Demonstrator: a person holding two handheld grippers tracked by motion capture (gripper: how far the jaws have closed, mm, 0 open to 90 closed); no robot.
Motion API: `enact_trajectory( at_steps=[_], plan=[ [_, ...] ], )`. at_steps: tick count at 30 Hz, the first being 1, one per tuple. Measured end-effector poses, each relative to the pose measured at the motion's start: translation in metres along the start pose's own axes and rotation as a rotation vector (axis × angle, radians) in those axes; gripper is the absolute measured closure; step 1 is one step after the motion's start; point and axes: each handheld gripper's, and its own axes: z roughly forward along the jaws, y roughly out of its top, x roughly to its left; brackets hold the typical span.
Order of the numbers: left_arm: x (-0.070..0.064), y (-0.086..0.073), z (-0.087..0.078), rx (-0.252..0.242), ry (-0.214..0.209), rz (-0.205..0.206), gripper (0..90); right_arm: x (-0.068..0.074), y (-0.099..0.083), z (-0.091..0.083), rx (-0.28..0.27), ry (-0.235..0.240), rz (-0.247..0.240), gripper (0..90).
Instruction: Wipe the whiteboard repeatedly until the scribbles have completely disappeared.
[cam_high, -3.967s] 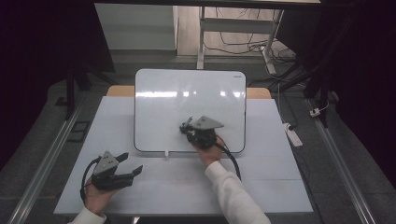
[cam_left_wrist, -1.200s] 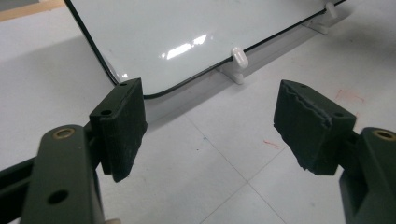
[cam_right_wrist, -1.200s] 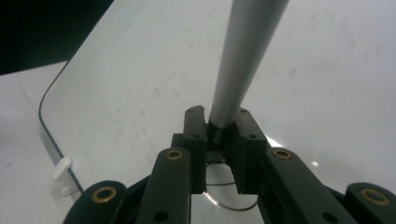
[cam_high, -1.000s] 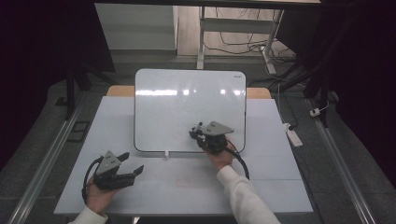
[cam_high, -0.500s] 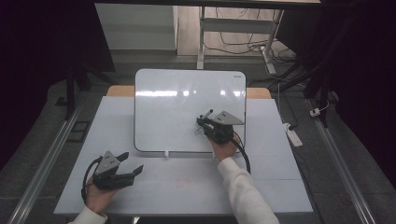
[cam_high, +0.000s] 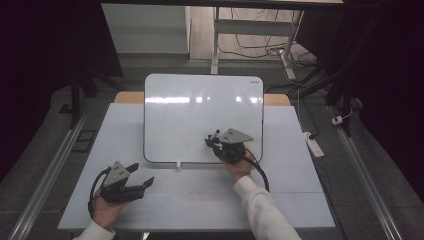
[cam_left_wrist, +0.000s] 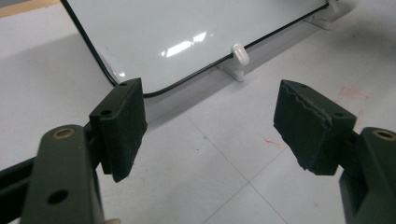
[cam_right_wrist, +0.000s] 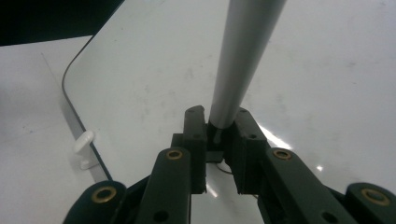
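Observation:
A white dry-erase board (cam_high: 200, 112) stands tilted at the back middle of the pale table (cam_high: 295, 195). My right gripper (cam_high: 214, 141) is over the board's lower right part, shut on a grey pen (cam_right_wrist: 239, 60) that rises from between its jaws (cam_right_wrist: 219, 133) across the board (cam_right_wrist: 327, 74). My left gripper (cam_high: 140, 179) rests near the front left of the table, open and empty. Its fingers (cam_left_wrist: 122, 123) point at the board's lower left corner (cam_left_wrist: 187, 32).
Small white clips (cam_high: 177, 164) (cam_left_wrist: 239, 53) (cam_right_wrist: 85, 142) hold the board's lower edge. A power strip (cam_high: 314, 142) lies on the floor to the right of the table. Desk legs and cables stand behind the board.
The right gripper with the pen has shifted a little left and towards me over the board's lower right. The left gripper has stayed put.

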Motion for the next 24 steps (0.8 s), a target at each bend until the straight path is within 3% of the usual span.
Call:
enact_trajectory(
  at_steps=[2,4,5,7,8,9,10,12,13,14,15,17,19,20,22,24],
  plan=[
    [0.0,0.0,-0.001,-0.004,0.003,-0.001,26.0,-0.016,0.001,-0.008,-0.056,-0.071,0.081,77.6],
    [0.001,0.0,-0.001,-0.004,0.003,-0.005,26.0,-0.019,0.0,-0.01,-0.074,-0.077,0.112,77.6],
    [0.001,0.0,0.0,-0.002,0.002,-0.006,26.0,-0.014,-0.001,-0.007,-0.055,-0.048,0.104,77.6],
    [0.001,0.0,0.001,0.003,0.002,-0.004,26.0,0.003,-0.006,0.001,0.001,0.04,0.037,77.6],
    [0.001,0.0,0.001,0.003,0.002,-0.002,26.0,0.009,-0.007,0.003,0.019,0.058,-0.01,77.6],
    [0.001,0.0,0.0,0.001,0.002,-0.002,26.0,0.01,-0.007,0.002,0.027,0.053,-0.026,77.6],
    [0.001,0.0,-0.001,0.0,0.003,-0.002,26.0,0.005,-0.005,0.001,0.023,0.049,-0.011,77.6],
    [0.001,0.0,-0.002,-0.006,0.005,-0.004,26.0,-0.01,-0.002,-0.009,-0.03,-0.051,0.041,77.6],
    [0.001,0.0,-0.002,-0.007,0.005,-0.005,26.0,-0.017,-0.002,-0.012,-0.052,-0.077,0.07,77.6],
    [0.001,0.0,-0.001,-0.005,0.005,-0.005,26.0,-0.018,-0.002,-0.014,-0.055,-0.079,0.087,77.6],
    [0.001,0.0,-0.001,-0.003,0.004,-0.005,26.0,-0.015,-0.003,-0.014,-0.045,-0.077,0.073,77.6],
    [0.002,0.0,0.001,0.002,0.003,-0.004,26.0,-0.001,-0.007,-0.009,0.008,-0.007,0.018,77.6],
    [0.001,0.0,0.0,0.0,0.004,-0.002,26.0,0.005,-0.01,-0.008,0.031,0.007,-0.033,77.6],
    [0.001,0.0,-0.001,-0.002,0.004,-0.003,26.0,0.001,-0.009,-0.01,0.031,0.008,-0.017,77.6],
    [0.001,0.0,-0.002,-0.007,0.007,-0.004,26.0,-0.014,-0.007,-0.019,-0.01,-0.069,0.034,77.6],
    [0.001,0.0,-0.001,-0.007,0.007,-0.005,26.0,-0.024,-0.007,-0.026,-0.033,-0.103,0.084,77.6]
  ],
)
